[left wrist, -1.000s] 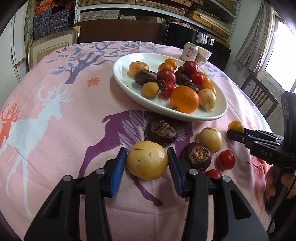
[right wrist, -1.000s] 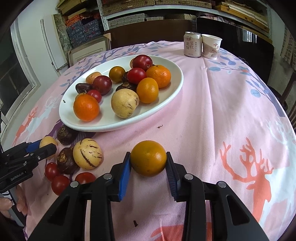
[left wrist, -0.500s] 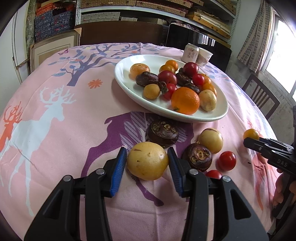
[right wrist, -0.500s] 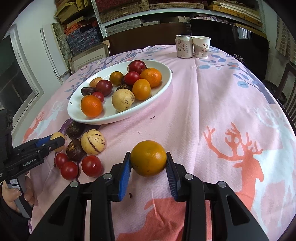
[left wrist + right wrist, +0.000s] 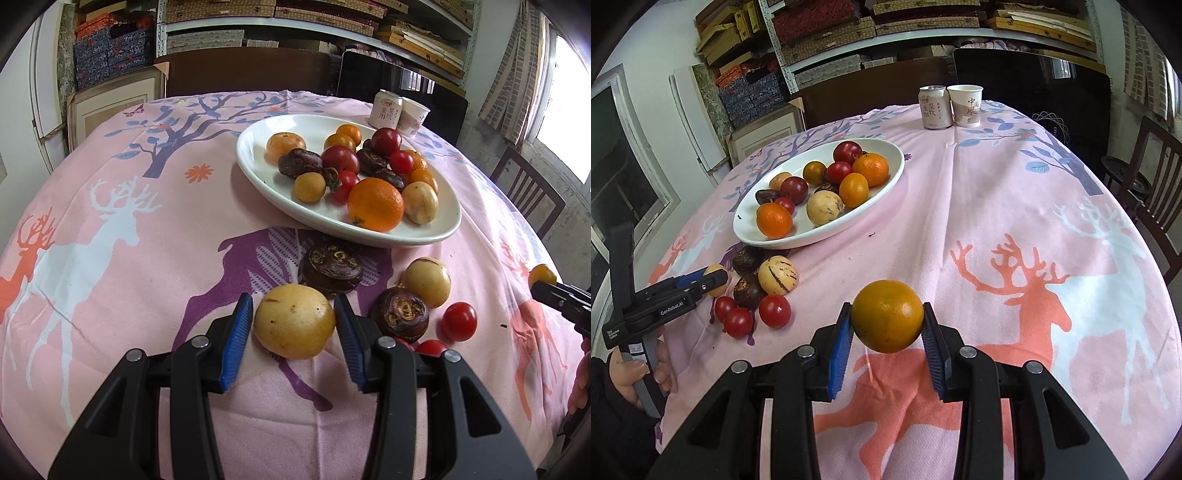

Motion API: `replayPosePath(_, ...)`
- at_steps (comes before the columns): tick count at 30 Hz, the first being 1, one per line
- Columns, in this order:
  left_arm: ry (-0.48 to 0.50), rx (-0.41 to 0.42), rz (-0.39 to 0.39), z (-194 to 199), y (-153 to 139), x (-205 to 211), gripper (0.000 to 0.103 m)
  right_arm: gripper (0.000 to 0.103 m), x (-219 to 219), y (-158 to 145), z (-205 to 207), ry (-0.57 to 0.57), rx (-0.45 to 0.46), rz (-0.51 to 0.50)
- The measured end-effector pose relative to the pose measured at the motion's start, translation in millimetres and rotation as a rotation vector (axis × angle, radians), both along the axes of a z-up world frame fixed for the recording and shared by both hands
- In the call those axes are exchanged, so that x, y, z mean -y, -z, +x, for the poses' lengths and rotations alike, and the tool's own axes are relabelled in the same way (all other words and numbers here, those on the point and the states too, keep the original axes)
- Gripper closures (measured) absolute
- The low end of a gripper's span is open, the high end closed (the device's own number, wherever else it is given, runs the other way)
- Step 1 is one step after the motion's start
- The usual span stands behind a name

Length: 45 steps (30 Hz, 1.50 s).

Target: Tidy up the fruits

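Left fingers clamped on yellow fruit | right fingers clamped on orange

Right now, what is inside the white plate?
The white plate holds oranges, red tomatoes, dark brown fruits and a pale yellow fruit. Whatever lies beneath that pile is hidden.

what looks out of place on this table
Several fruits lie loose on the tablecloth beside the white plate: three red tomatoes, two dark fruits and a striped yellow one.
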<state>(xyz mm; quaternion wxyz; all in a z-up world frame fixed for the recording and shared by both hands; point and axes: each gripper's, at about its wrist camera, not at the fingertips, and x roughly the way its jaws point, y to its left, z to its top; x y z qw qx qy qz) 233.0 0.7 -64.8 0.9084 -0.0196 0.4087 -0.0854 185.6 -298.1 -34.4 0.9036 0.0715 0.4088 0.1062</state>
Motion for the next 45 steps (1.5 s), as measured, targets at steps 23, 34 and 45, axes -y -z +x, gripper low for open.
replayPosePath(23, 0.065, 0.242, 0.054, 23.3, -109.5, 30.6, 0.058, 0.066, 2.8, -104.9, 52.1, -0.043, 0.237, 0.027)
replayPosePath(34, 0.101, 0.089, 0.119, -11.6, -39.9, 8.9, 0.032, 0.066, -17.1, -53.3, 47.1, -0.123, 0.103, 0.097)
replayPosePath(45, 0.149, -0.045, 0.124, -3.4, 7.4, 10.8, 0.061, 0.066, -8.5, -43.1, 26.1, -0.105, 0.087, 0.09)
